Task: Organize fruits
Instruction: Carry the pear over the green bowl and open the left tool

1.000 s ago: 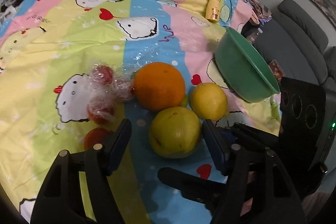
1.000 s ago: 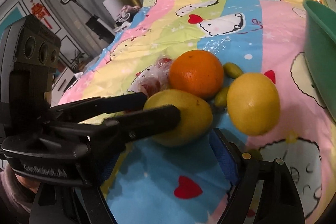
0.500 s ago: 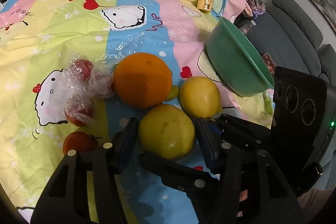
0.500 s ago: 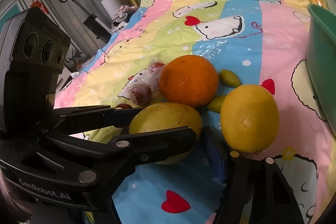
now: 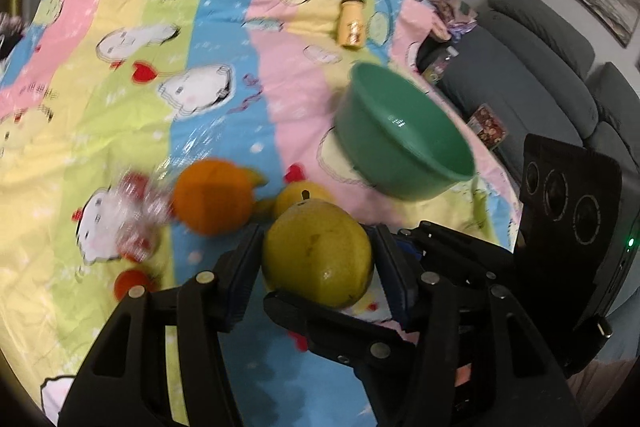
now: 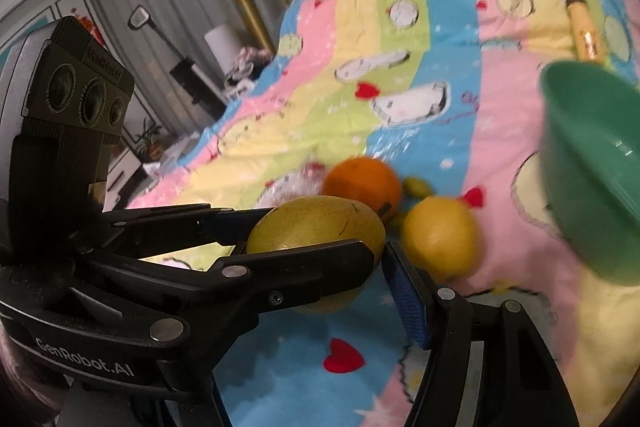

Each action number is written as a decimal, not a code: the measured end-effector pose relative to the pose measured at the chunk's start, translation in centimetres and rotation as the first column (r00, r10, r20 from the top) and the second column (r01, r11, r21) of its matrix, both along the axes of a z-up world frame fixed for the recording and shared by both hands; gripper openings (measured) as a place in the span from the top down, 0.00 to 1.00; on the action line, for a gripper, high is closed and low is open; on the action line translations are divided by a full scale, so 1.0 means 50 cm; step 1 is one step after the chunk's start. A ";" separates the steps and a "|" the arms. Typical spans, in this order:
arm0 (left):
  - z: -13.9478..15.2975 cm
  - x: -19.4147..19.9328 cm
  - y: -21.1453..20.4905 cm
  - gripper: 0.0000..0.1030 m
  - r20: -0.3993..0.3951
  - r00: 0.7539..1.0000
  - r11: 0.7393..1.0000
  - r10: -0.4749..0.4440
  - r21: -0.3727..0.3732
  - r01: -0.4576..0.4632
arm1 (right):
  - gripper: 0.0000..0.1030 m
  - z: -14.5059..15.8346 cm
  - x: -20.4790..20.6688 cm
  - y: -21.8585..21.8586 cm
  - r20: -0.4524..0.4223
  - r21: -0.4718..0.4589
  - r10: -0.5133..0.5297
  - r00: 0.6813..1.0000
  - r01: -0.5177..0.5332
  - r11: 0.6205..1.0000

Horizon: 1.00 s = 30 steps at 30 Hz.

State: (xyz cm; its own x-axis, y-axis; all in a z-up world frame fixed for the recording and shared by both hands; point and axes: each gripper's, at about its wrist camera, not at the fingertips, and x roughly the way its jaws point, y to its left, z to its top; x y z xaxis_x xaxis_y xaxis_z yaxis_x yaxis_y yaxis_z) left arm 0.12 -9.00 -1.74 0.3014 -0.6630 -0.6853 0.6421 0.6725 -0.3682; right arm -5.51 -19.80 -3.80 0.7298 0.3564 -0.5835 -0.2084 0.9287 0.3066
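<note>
The yellow-green pear [image 5: 318,253] is pinched by both the left hand-held gripper [image 5: 316,263] and the right hand-held gripper [image 6: 360,267], lifted just off the bedspread [image 5: 208,39]. The green bowl [image 5: 404,143] looks empty. The orange [image 5: 212,199] and lemon [image 6: 440,239] wait on the bedspread.

A striped cartoon bedspread [image 5: 132,115] carries an orange [image 5: 212,197], a lemon [image 6: 438,237], a green bowl [image 5: 404,143], wrapped red fruits [image 5: 138,219] and a small yellow bottle [image 5: 351,23].

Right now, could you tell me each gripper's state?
Left gripper: just closed, holding the pear.
Right gripper: just closed, also on the pear.
</note>
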 end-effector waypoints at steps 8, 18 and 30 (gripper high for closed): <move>0.083 0.003 -0.146 0.46 0.085 0.988 0.991 -0.126 -0.024 0.129 | 0.34 0.075 -0.032 -0.115 0.103 -0.002 -0.127 0.987 0.128 0.992; 0.083 0.059 -0.334 0.46 0.027 0.971 0.970 -0.237 -0.045 0.238 | 0.34 0.109 -0.003 -0.291 0.066 -0.007 -0.252 0.966 0.253 0.968; 0.026 0.086 -0.395 0.46 -0.091 0.968 0.972 -0.236 -0.038 0.233 | 0.34 0.055 0.033 -0.360 -0.068 -0.008 -0.297 0.952 0.297 0.955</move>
State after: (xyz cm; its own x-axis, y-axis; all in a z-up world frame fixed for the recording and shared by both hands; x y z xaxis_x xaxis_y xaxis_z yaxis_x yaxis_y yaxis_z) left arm 4.42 -28.76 -0.46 0.0705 -0.7259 -0.6842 0.7425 0.4962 -0.4500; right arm -3.87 -37.81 -1.06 0.7619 0.1307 -0.6344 0.0983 0.9448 0.3127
